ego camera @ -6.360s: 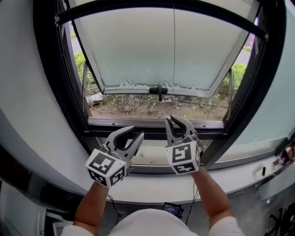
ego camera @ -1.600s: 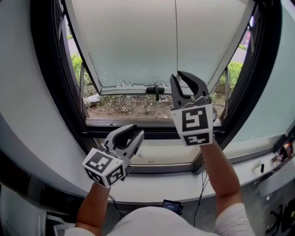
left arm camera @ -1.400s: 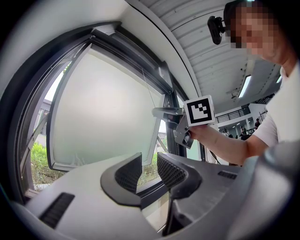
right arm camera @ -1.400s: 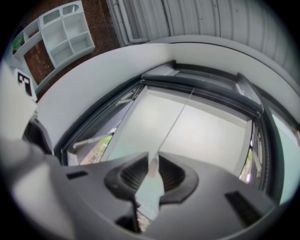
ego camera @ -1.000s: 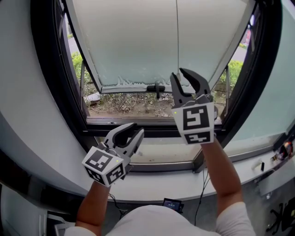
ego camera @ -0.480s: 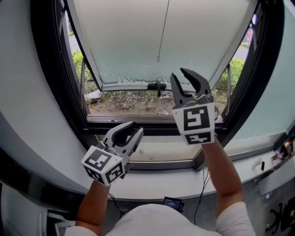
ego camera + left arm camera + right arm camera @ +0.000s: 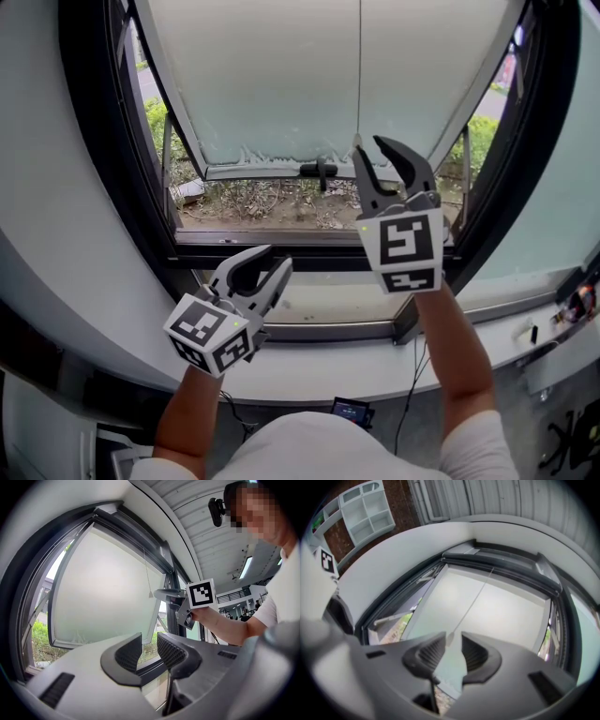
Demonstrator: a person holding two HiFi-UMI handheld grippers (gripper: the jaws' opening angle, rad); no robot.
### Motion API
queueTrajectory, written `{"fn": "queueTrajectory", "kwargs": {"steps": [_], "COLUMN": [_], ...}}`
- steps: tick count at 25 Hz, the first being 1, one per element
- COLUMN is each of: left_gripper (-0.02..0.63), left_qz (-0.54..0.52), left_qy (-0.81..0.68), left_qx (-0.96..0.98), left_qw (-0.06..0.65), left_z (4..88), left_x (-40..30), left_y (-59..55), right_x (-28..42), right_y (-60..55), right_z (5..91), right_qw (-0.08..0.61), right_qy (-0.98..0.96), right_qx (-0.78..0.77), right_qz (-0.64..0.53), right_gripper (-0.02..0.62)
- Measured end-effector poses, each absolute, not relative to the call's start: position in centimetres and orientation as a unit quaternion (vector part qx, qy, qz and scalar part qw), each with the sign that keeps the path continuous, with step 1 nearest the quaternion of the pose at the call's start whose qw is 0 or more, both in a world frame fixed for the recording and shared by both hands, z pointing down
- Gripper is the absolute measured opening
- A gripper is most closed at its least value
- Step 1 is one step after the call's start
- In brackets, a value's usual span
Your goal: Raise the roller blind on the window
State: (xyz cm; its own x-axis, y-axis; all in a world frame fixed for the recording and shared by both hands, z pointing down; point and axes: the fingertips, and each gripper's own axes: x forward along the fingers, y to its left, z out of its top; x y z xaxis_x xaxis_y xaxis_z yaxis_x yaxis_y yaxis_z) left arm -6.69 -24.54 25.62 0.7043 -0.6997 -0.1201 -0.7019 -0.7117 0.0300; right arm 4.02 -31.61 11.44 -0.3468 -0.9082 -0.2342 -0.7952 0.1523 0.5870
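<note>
Seen from the head view, the left gripper (image 7: 279, 256) sits low before the bottom edge of the window (image 7: 98, 169), its jaws apart and empty. The right gripper (image 7: 368, 143) is higher, in front of the tilted frosted pane (image 7: 272, 84), and the pull cord (image 7: 359, 66) drops straight from the top edge to its tips.

In the left gripper view, those tongs gape on nothing but air. The cord and the right gripper are off by the window's right edge.

In the right gripper view, the jaws have just been opening. The cord's end weight (image 7: 450, 638) hangs between their tips, unclamped. The roller blind (image 7: 501, 569) lies drawn up along the window's top edge
</note>
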Motion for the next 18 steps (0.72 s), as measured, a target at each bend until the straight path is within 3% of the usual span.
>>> {"fn": "queueTrajectory", "kwargs": {"steps": [18], "left_gripper": [0.118], "left_qz": [0.062], "left_qy": [0.377], "left_qx": [-0.924], "left_qw": [0.005], "left_z": [25.7], "left_x": [-6.4], "left_y": [-23.6], "right_x": [5.3], "right_y": [-30.0], "right_z": [13.1], "right_qw": [0.092], "right_qy": [-0.758], "right_qx": [0.562], "right_qz": [-0.319], "right_gripper": [0.097]}}
